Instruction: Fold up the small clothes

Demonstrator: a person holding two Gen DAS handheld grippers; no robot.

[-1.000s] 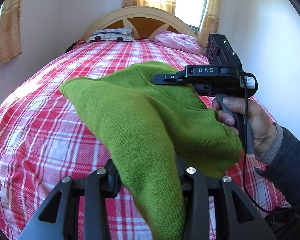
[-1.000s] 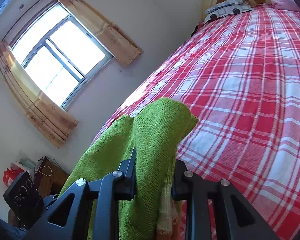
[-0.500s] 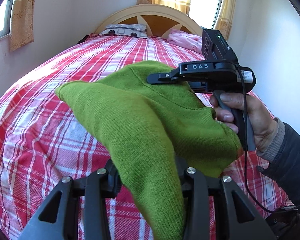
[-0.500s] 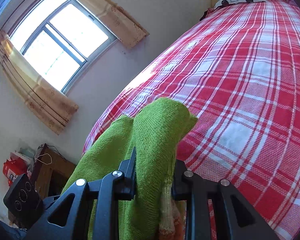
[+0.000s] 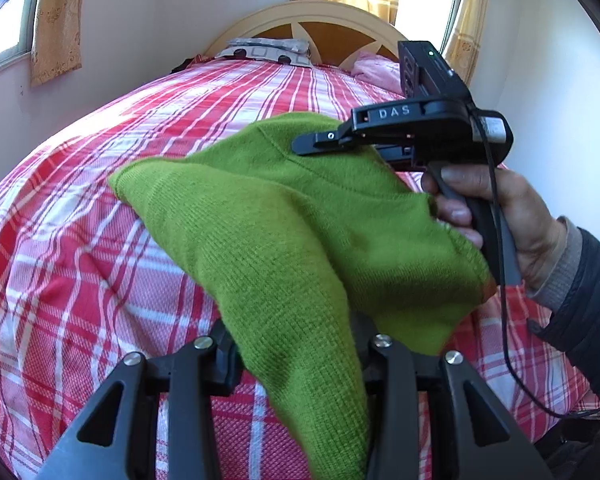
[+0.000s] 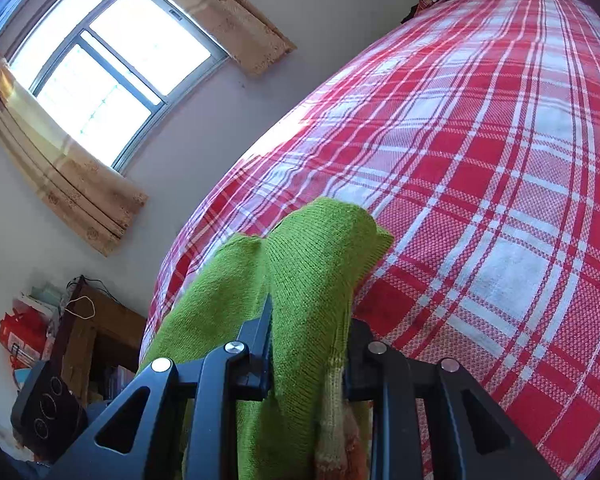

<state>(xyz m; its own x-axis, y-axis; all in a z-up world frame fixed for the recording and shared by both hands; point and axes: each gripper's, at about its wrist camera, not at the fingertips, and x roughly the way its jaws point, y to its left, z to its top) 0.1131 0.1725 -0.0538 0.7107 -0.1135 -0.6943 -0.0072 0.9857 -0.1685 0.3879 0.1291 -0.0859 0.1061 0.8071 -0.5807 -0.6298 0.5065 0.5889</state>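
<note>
A small green knit sweater (image 5: 268, 216) hangs in the air over the red plaid bed (image 5: 80, 240), stretched between both grippers. My left gripper (image 5: 296, 364) is shut on one bunched end of it at the bottom of the left wrist view. The right gripper (image 5: 332, 148), held by a hand (image 5: 512, 216) in a dark sleeve, pinches the far part of the sweater. In the right wrist view the right gripper (image 6: 308, 356) is shut on green knit (image 6: 316, 264) that drapes over its fingers, with a pale striped cuff (image 6: 332, 396) low between them.
The plaid bed (image 6: 500, 160) stretches ahead to a wooden headboard (image 5: 316, 28) with a patterned pillow (image 5: 268, 50) and a pink cloth (image 5: 380, 70). A dark wooden cabinet (image 6: 100, 332) with clutter stands by the wall under a curtained window (image 6: 100, 64). Walls close both sides.
Both grippers have carried the sweater lower and farther over the bed, still gripping it. The bed fills more of both views.
</note>
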